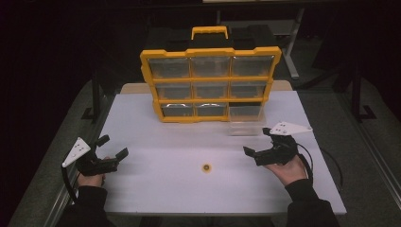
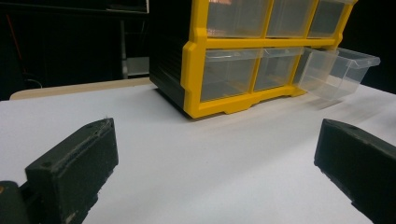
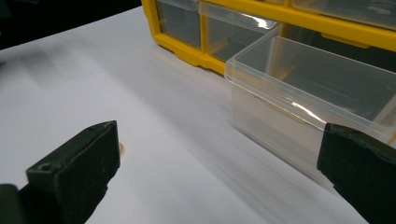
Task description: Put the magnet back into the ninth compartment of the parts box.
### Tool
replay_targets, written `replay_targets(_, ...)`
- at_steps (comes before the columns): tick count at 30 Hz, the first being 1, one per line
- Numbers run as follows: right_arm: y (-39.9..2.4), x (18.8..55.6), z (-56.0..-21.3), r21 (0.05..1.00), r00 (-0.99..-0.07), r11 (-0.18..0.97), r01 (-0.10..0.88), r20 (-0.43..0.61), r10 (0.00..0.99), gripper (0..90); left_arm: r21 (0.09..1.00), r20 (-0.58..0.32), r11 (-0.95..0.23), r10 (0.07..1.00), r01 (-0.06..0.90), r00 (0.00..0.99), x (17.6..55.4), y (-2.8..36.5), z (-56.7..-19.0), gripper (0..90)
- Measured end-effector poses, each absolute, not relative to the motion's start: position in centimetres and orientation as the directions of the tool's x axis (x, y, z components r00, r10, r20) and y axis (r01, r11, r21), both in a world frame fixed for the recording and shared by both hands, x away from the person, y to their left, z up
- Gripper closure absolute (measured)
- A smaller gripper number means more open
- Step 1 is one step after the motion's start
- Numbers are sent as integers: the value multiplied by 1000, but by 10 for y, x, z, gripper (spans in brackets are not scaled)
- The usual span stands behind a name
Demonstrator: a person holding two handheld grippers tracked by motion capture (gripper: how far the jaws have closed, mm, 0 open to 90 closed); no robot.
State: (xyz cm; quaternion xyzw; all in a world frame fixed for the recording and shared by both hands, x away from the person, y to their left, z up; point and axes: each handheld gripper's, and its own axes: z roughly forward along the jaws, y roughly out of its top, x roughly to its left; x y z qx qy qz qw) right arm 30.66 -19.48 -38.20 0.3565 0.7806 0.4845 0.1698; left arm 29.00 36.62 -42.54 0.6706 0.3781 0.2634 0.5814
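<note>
White laminate covers the counter (image 1: pixel 156 175), and at its left edge we see the left hand-held gripper (image 1: pixel 113 147) with its jaws spread wide and nothing between them, the person's left hand (image 1: pixel 91 179) behind it near the front-left corner. In the left gripper view a broad stretch of bare surface lies ahead of those jaws, up to the yellow organizer (image 2: pixel 196 70). Moving right, a small round yellowish piece (image 1: pixel 206 167) lies flat on the counter in the open middle, well apart from both grippers and nothing crowding it. Behind it the organizer stands upright at the far side, its clear drawers closed in three rows, a yellow handle (image 1: pixel 209 32) on top. Its bottom-right clear drawer (image 1: pixel 245 118) is pulled out toward us and juts onto the counter; in the right gripper view it sits close ahead of the right-hand jaw. The right hand-held gripper (image 1: pixel 257 142) is just in front of that drawer, jaws spread and pinching nothing, held by the right hand (image 1: pixel 291 170). To its right, a narrow strip of counter remains before the edge
</note>
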Motion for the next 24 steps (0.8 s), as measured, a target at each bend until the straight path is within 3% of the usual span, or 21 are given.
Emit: replay_targets(24,-159,315,-377,845,-754,369,388,61,654,0,979,-97,-26,812,202,576,290,367,-425,0)
